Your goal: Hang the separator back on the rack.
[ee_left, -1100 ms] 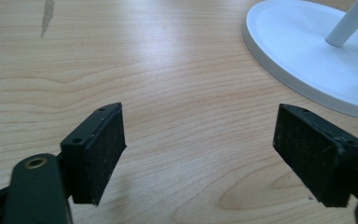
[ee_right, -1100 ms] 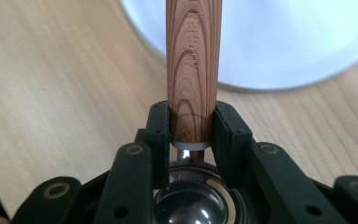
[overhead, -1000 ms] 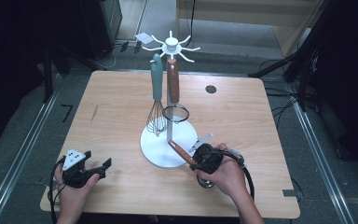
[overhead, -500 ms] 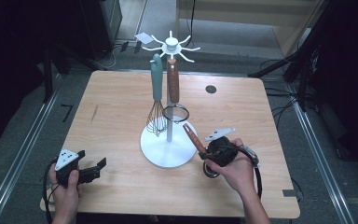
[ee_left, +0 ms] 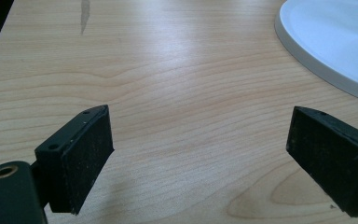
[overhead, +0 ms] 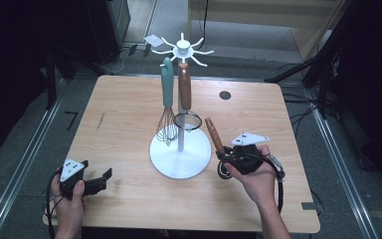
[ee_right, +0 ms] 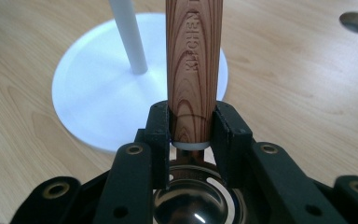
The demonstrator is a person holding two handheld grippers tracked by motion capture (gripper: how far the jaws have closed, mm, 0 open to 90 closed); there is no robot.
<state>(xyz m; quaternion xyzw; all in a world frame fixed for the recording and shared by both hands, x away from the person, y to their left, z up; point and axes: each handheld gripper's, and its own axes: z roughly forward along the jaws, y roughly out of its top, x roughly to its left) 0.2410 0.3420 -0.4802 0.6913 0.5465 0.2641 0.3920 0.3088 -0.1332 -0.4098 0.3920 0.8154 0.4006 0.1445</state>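
A white utensil stand (overhead: 180,172) is at the table's middle, with a teal-handled whisk (overhead: 167,99) and a wooden-handled strainer (overhead: 184,87) hanging from its hooks. To the right of its base, my right gripper (overhead: 227,155) is shut on a wooden-handled ladle (overhead: 213,133), whose handle points up and toward the stand. In the right gripper view the pads (ee_right: 160,130) clamp the handle (ee_right: 193,56) just above the metal bowl (ee_right: 193,205). My left gripper (overhead: 102,180) lies low at the front left. Its jaws have just been opening and nothing is between them (ee_left: 200,158).
The stand's round base (ee_left: 326,42) lies ahead and to the right of the left gripper. A small dark hole (overhead: 225,94) marks the tabletop at the back right. Bare wood (overhead: 119,124) spreads to the left of the stand. Dark floor and metal rails surround the table.
My right hand has moved right and up with the ladle, away from the stand's base. The left gripper's jaws have spread a little wider; that hand has barely shifted.
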